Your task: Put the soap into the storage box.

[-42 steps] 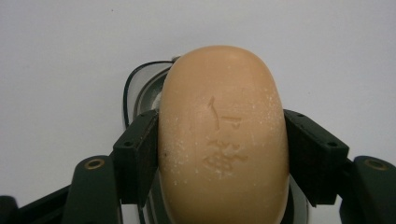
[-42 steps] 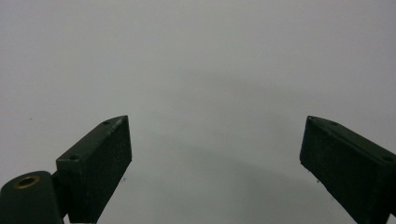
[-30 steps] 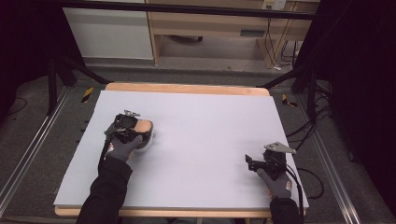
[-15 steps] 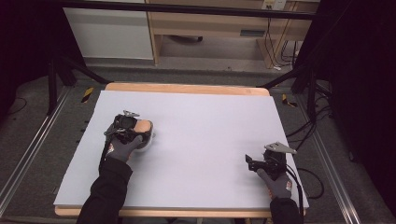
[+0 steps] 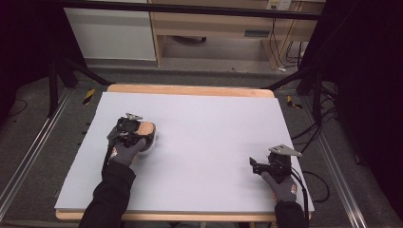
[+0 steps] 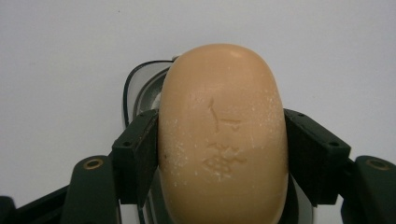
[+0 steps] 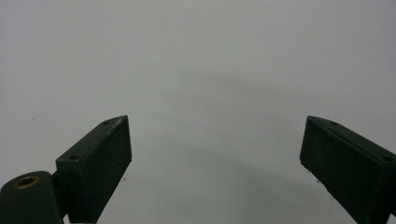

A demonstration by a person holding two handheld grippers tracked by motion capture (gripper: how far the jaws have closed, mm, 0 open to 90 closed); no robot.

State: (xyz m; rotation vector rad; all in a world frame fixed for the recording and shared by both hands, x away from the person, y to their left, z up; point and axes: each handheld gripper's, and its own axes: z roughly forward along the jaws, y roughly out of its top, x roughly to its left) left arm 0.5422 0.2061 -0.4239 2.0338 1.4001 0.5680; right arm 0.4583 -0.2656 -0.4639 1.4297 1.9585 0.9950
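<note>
High view: left gripper [image 5: 142, 134] sits at the table's [image 5: 214, 123] left side, with a tan soap bar [image 5: 144, 128] in it. Left gripper view: jaws closed onto the soap bar's [image 6: 223, 135] long flanks, above a pale dish with a dark rim [image 6: 140, 91]; stamped face up, powdery bloom. Judgement: stiff, moderately light, slick and rounded, so grip flat sides mid-length, firm but not gouging. Dish barely shows from above. Right gripper [image 5: 257, 166] idles at right; right gripper view has the jaws [image 7: 215, 172] spread wide, empty, over bare surface.
</note>
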